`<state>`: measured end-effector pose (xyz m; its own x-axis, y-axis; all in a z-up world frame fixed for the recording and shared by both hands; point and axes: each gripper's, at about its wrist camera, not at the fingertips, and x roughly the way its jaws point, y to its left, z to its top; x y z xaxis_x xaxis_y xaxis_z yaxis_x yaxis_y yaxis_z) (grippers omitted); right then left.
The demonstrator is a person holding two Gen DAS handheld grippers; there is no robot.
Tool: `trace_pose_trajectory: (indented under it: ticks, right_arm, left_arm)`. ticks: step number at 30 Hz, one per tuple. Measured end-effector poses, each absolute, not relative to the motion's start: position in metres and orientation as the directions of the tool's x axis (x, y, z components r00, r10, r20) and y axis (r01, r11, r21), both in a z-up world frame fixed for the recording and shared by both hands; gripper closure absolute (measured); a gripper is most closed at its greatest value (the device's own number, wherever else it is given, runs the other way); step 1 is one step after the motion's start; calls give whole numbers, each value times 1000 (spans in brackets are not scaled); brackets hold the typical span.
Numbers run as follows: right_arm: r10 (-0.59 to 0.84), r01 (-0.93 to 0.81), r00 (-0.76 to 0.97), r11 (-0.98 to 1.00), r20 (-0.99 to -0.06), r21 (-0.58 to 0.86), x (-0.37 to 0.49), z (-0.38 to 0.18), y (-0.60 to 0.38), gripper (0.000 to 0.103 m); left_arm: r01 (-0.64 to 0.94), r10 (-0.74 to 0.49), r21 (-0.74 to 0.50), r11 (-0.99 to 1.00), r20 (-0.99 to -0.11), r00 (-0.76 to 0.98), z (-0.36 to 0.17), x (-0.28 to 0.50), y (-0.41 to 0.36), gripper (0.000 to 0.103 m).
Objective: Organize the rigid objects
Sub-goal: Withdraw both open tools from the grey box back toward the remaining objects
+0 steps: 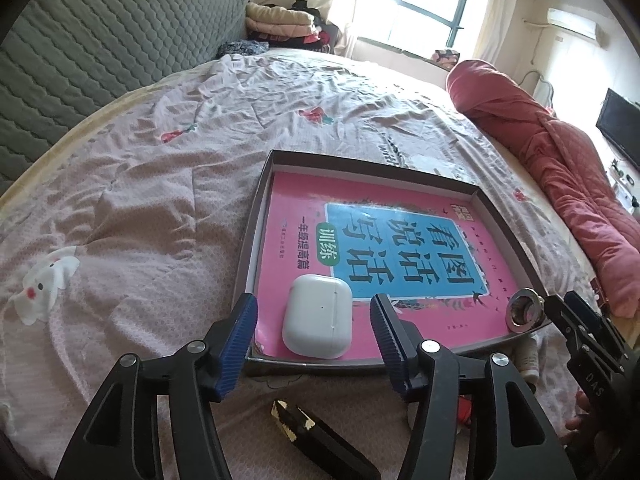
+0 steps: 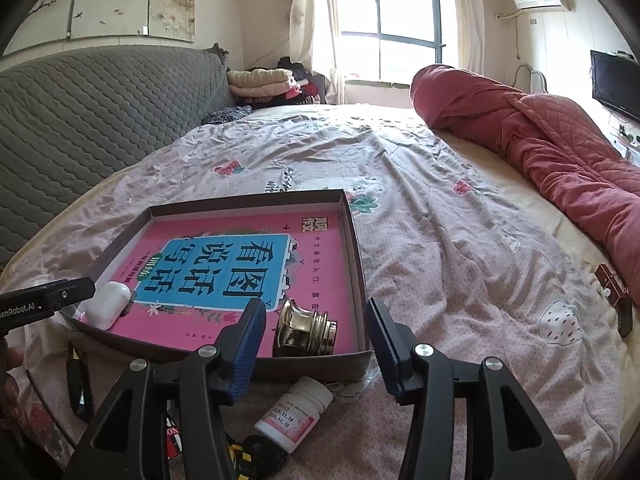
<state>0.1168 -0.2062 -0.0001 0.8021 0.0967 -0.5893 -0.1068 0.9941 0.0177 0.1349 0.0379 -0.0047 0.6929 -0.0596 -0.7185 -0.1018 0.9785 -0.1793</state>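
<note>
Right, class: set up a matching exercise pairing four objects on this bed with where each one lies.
1. white plastic earbud case
2. shiny metal drain fitting
3. white pill bottle
4. rolled red quilt

A. on the bedsheet, just outside the box's near wall
B. along the bed's far right side
C. inside the box, near right corner
D. inside the box, near left corner

Pairs: 1-D, 2-C, 3-A, 4-B

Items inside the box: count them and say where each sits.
3. A pink book covers the box floor; a white earbud case and a metal fitting rest on it at opposite near corners. Nothing else shows inside.
</note>
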Motion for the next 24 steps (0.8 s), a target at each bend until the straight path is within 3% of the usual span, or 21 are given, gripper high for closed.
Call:
trace_pose_trajectory:
  ticks: [14,24]
  right_arm:
    - [58,-5,833,995,-551,97,99,13,-244,51]
    - [94,-67,830,995,-551,69,80,16,-221,51]
  left_arm:
    - [-115,-48,-188,975,-689,724,14,118,50,38]
    - [-118,-35,-180,977,-674,738,29,103,52,38]
